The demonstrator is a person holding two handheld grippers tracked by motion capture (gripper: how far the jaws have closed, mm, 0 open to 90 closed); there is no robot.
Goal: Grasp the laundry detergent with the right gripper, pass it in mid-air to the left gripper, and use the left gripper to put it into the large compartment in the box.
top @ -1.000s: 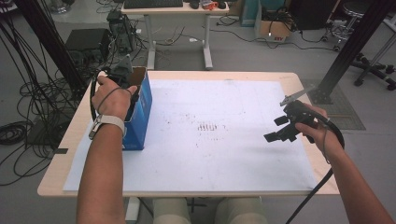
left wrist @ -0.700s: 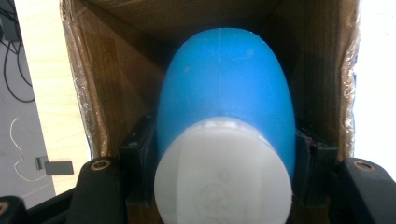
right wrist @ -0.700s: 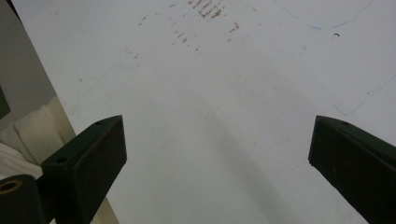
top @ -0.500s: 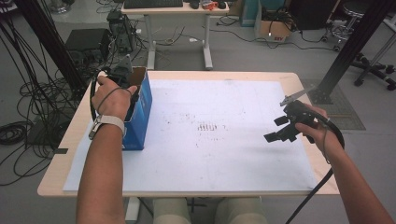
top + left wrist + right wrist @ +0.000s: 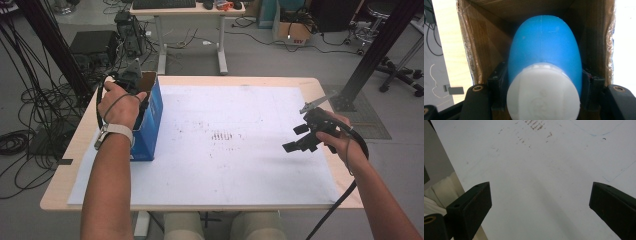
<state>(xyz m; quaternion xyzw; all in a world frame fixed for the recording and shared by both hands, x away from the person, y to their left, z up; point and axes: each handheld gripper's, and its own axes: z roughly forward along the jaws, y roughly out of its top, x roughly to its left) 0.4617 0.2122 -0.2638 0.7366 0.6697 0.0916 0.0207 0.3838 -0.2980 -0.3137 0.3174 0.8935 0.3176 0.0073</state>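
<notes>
Left gripper, high view: held by the left hand over the open top of a blue box standing at the table's left edge, beside the white sheet; its jaws point down into the box, hidden from above; right gripper hangs over the sheet's right side, well apart from the box, in the right hand, jaws spread with nothing between them; a cable trails from it toward the bottom of the frame.

Left gripper view: jaws pressed against both flanks of a blue bottle; bottle's white cap faces the camera, nearest the jaw roots, the blue body running away down into the box; brown cardboard walls of the box interior surround bottle and jaws on all sides; bottle sits squarely between the two pads, touching both; bare tabletop shows at the left margin, white sheet at the right.

Right gripper view: jaws wide apart, rising at either side of the frame; between them just the white sheet, faintly marked with brown scuffs toward the top; table edge shows at the left.
</notes>
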